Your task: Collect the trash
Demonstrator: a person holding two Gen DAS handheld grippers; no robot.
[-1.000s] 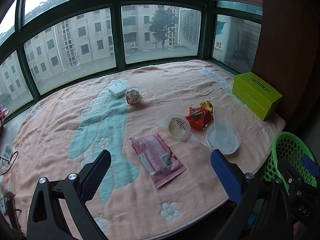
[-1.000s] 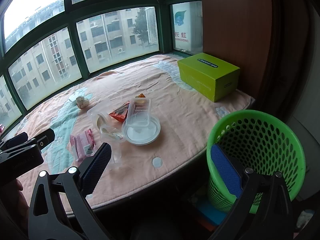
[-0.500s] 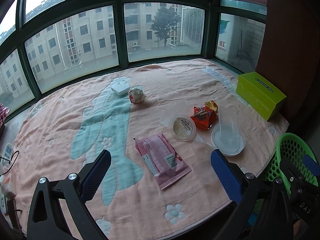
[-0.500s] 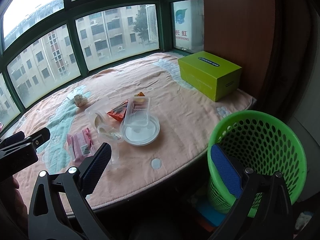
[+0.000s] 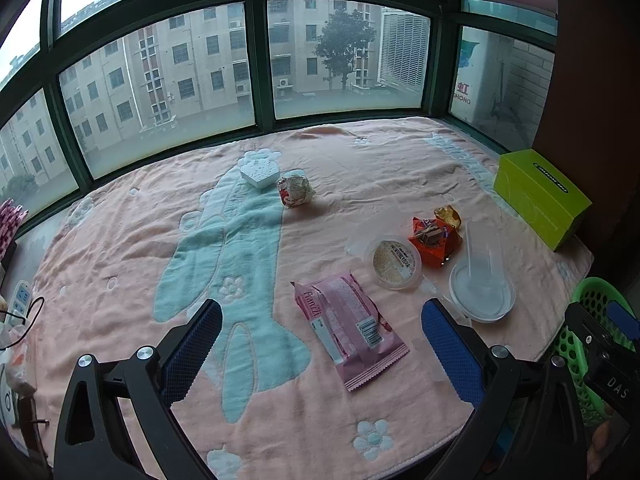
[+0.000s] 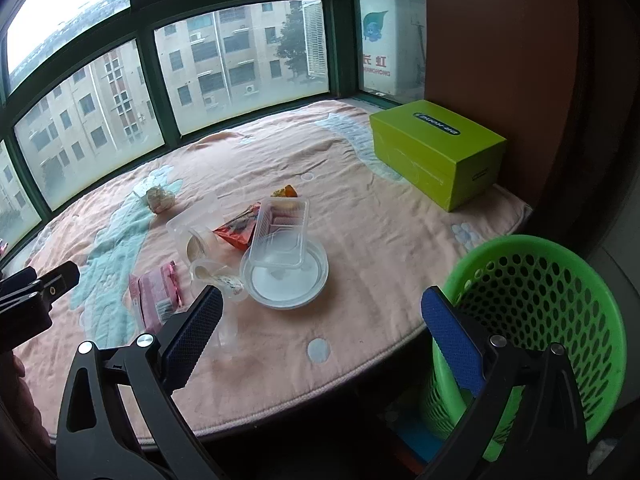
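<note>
A curved bay of green-framed windows (image 5: 256, 64) is filling the top of both views, and below it a pink blanket (image 5: 120, 248) with a pale teal figure is covering the rounded sill platform.

The pink wrapper (image 5: 348, 328) is lying flat at lower centre of the left wrist view, its long axis running from upper left to lower right, the printed brand end pointing toward the upper left and the crimped zigzag edge toward the lower right; a barcode is showing near that end. To its right a round lidded cup (image 5: 397, 263) is sitting label up, touching an orange-red snack packet (image 5: 434, 240) that is lying crumpled. A clear rectangular tray (image 6: 280, 236) is leaning on a shallow white plastic bowl (image 6: 285, 278), its long axis pointing toward the top of the right wrist view. A balled wrapper (image 5: 295, 191) is sitting just beside a white block (image 5: 259, 171) in the upper middle.

A lime box (image 6: 438, 152) is standing at the right, and the green basket (image 6: 536, 320) is sitting below the platform edge at lower right.

The left gripper (image 5: 320, 344) is hovering over the pink wrapper with jaws spread wide, holding nothing. The right gripper (image 6: 320, 336) is likewise spread and empty, hanging over the platform edge beside the basket.
</note>
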